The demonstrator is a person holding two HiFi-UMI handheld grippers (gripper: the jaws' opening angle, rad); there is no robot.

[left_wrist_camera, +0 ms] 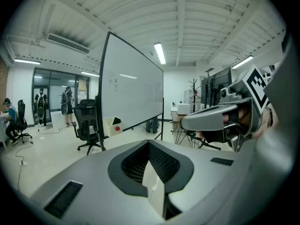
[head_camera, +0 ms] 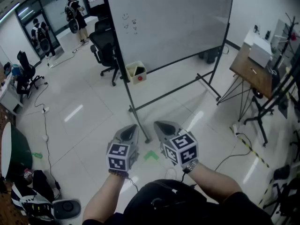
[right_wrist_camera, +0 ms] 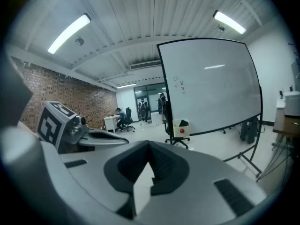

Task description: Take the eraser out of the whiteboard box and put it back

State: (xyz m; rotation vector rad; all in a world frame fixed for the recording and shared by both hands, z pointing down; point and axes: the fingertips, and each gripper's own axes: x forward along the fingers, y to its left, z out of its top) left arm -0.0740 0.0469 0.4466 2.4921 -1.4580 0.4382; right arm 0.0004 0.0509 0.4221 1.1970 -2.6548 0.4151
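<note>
One eraser (head_camera: 139, 70) half-hidden inside distant whiteboard box (head_camera: 131, 74).

A large whiteboard (head_camera: 168, 18) on a black frame stands across a glossy, pale tiled floor (head_camera: 89, 107). Behind its left end sits a black office chair (head_camera: 104, 50), and another black chair (head_camera: 26, 74) stands at the far left. Glass doors (head_camera: 49, 13) close the far end, where a person (head_camera: 75, 15) stands. A wooden table (head_camera: 251, 71) stands at the right among black stands. A cable (head_camera: 45, 125) trails over the floor, and a green mark (head_camera: 151, 155) lies on it. A brick wall (right_wrist_camera: 51, 86) runs along one side. Long light strips (right_wrist_camera: 69, 32) shine on the ribbed white ceiling (left_wrist_camera: 187, 13).
</note>
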